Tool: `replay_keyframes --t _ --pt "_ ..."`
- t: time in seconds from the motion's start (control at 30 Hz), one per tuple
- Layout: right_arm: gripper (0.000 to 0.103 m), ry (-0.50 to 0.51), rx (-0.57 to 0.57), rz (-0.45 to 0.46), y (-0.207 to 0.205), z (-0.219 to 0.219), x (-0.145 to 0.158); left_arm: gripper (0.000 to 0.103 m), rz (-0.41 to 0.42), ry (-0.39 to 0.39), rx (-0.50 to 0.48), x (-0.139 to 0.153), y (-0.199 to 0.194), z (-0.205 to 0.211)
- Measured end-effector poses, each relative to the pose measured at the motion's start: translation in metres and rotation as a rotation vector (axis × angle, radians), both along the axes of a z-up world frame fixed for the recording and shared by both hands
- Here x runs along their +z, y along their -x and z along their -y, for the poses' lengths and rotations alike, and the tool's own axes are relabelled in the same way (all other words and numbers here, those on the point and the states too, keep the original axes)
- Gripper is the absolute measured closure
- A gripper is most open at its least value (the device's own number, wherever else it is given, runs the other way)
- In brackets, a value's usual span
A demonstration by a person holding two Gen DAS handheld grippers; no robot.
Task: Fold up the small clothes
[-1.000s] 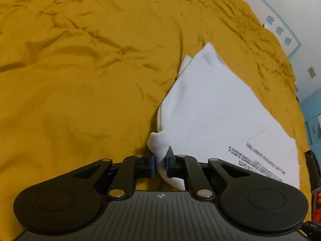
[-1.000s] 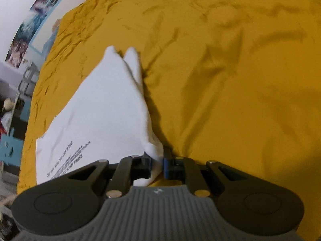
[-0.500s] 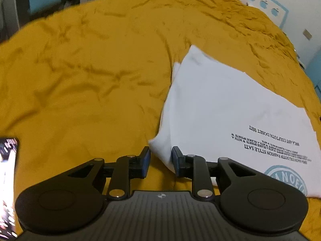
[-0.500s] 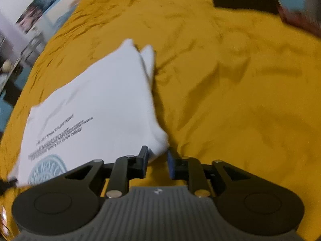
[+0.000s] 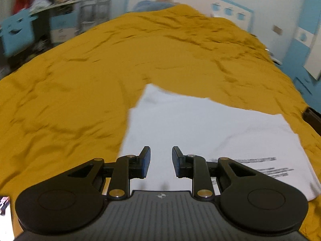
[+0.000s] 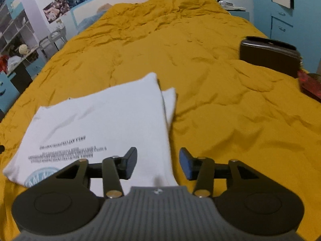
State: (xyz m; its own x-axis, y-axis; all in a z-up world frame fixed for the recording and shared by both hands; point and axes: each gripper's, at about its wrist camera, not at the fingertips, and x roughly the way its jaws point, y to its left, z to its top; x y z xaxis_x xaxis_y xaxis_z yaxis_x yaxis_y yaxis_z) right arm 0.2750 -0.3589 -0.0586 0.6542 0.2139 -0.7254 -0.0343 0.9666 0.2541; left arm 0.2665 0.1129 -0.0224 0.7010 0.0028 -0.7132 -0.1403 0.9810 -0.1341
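Overall, a mustard-yellow bedspread (image 6: 210, 76) covers the bed and fills most of both views; its surface is creased throughout. Walls, blue furniture and shelving stand beyond the bed's edges, blurred in the left wrist view.

On the bedspread lies a white T-shirt (image 6: 112, 120), folded into a flat, roughly rectangular packet. Lines of black print and part of a pale blue round emblem face upward near its close end. In the right wrist view a second layer of white cloth projects slightly past the far right corner of the packet. In the left wrist view the same T-shirt (image 5: 200, 124) sits ahead and to the right, print toward its right side.

A dark case (image 6: 268, 54) rests on the bedspread well apart from the shirt, toward the right edge; beside it is a red item, too cropped to identify.

Left gripper (image 5: 160, 161): jaws stand moderately apart, hanging over the near left part of the shirt. Nothing is between the pads. Contact with the cloth appears absent, though motion blur makes this less than certain.

Right gripper (image 6: 158, 162): jaws are opening, wider than the left pair. The shirt's right edge runs beneath the gap, but neither pad presses on it; the gripper holds nothing.
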Motion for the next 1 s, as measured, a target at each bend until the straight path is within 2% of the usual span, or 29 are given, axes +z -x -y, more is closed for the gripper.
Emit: replay_keyframes --t 0.17,0.63,0.8,0.93,1.0 --pt "0.058 -0.091 -0.021 -0.014 -0.034 0.001 -0.012 0.073 0.013 0.005 -0.085 -0.01 -0.038 0.03" --pt "0.058 -0.154 -0.093 -0.04 -0.132 0.017 -0.065 0.073 -0.017 0.033 -0.251 -0.054 -0.142 0.092" --pt "0.058 -0.189 -0.078 -0.031 -0.148 0.021 -0.085 0.073 -0.039 0.042 -0.288 -0.075 -0.174 0.109" --pt "0.058 -0.23 -0.087 -0.025 -0.151 0.023 -0.095 0.073 -0.07 0.038 -0.275 -0.095 -0.196 0.115" --pt "0.063 -0.253 -0.099 -0.021 -0.152 0.025 -0.097 0.073 -0.07 0.026 -0.269 -0.101 -0.201 0.116"
